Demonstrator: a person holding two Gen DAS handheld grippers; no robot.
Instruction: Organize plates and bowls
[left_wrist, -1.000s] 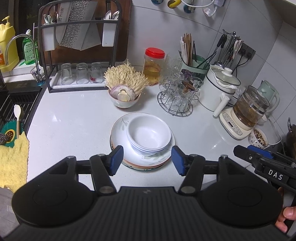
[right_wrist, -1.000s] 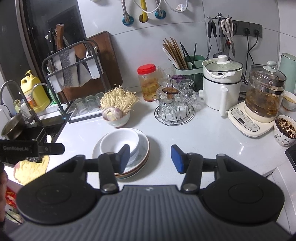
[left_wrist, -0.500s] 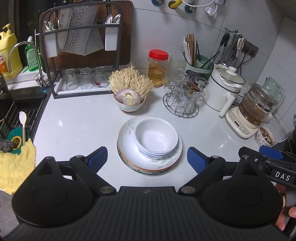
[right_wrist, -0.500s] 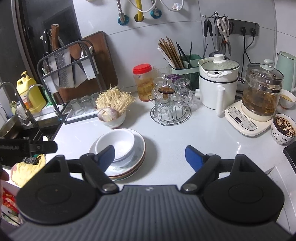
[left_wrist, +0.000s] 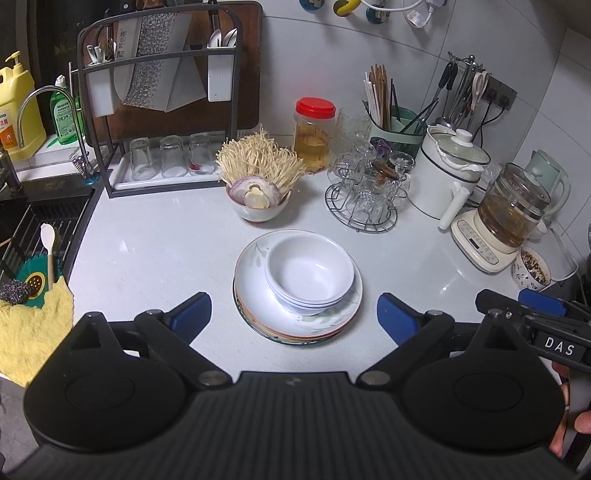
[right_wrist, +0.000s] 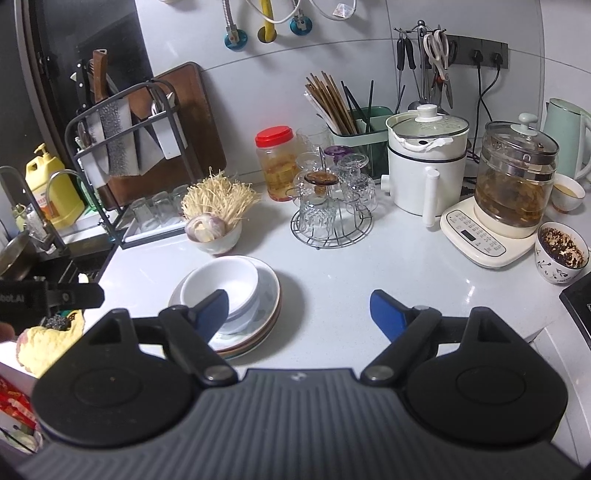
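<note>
Stacked white bowls (left_wrist: 309, 275) are nested on a pile of plates (left_wrist: 258, 295) near the front edge of the bench (left_wrist: 147, 251). Both the left gripper (left_wrist: 293, 314) and right gripper (right_wrist: 297, 310) are held spread wide, empty, short of the stack. Behind, a mushroom bowl (left_wrist: 257, 206) is seen.

It was a home kitchen: a white countertop (left_wrist: 155, 251) held a knife rack (left_wrist: 159, 74), chopstick holder (right_wrist: 364, 125) and glass kettle (right_wrist: 515, 177) beside a sink faucet (left_wrist: 40, 103).
</note>
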